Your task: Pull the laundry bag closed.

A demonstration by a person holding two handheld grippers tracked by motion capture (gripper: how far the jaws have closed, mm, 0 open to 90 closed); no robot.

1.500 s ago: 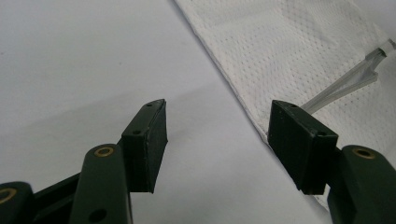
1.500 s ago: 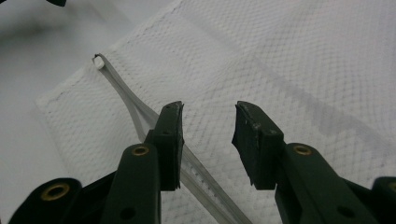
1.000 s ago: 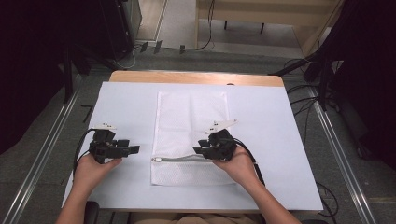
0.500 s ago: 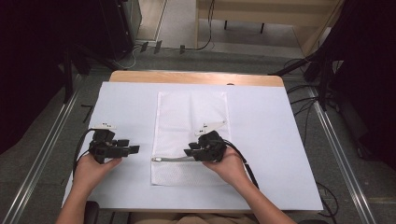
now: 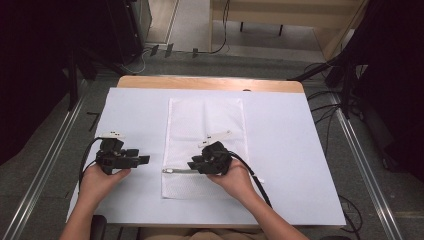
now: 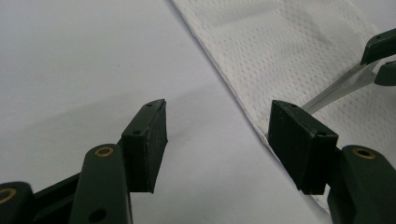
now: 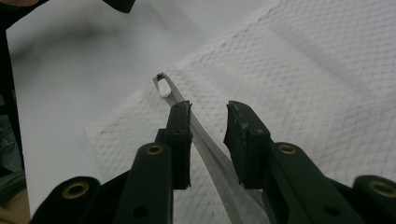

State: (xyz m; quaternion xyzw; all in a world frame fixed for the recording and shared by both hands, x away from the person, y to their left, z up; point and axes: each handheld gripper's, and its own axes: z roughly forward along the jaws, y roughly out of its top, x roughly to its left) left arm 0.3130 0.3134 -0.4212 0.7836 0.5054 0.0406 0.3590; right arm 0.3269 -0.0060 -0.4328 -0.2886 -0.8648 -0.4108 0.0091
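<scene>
Your right claw (image 5: 194,164) sits low over the near part of the white mesh zip-up laundry bag (image 5: 205,125), its jaws narrowed and just now closing further, with the grey zipper band (image 7: 212,154) running up between them. From the right claw's own view, neither pad presses on the band yet: the left pad stands just beside it, and the right pad stands a little apart. Your left claw (image 5: 142,160) rests well to the left of the right one, off the bag, with jaws wide and nothing between them.

Beneath both claws lies the large white sheet (image 5: 290,150) covering the wooden bench (image 5: 210,83), whose bare edge shows beyond the sheet on the far side from you. The bag lies flat on that sheet, stretching away from your right claw toward the far edge; its left border (image 6: 243,100) passes just ahead of your left claw's right jaw. The zipper band crosses the bag's near end, from under your right claw toward your left one. Smallest of all, the white oval zipper pull (image 7: 163,88) sits at the band's end, just ahead of your right claw's tips and close to the bag's corner.
</scene>
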